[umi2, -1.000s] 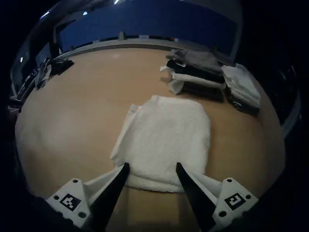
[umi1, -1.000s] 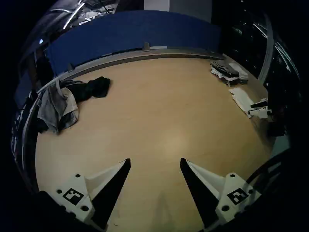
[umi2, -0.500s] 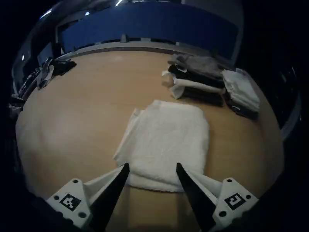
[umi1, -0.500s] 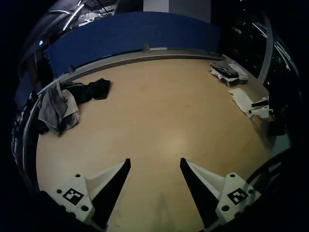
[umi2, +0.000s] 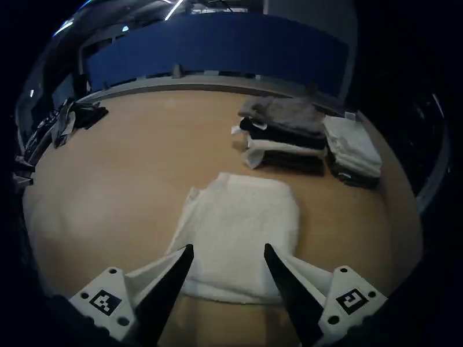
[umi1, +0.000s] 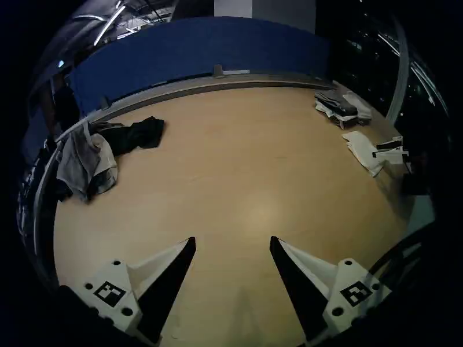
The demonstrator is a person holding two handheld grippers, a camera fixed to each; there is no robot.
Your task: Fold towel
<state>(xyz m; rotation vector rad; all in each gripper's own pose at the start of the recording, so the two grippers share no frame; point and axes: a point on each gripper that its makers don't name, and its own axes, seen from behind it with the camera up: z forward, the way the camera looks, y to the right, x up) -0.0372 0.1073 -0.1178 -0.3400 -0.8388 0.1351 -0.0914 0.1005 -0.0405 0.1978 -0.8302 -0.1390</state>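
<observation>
A white towel lies folded into a thick square on the wooden table. My right gripper is open just above the towel's near half, with one fingertip over each side of it and no grip on the cloth. In the left gripper view the same towel shows far right, with the right gripper at its edge. My left gripper hangs open over bare table with nothing between its fingers.
Two stacks of folded towels stand beyond the white one: a mixed grey, black and white stack and a white stack. A heap of unfolded grey cloths and black cloths lies at the table's far left. A blue partition backs the table.
In the right gripper view the towel and stacks have slid down toward the fingers and look smaller; the right gripper has lifted and moved forward over the towel. The left gripper has hardly moved.
</observation>
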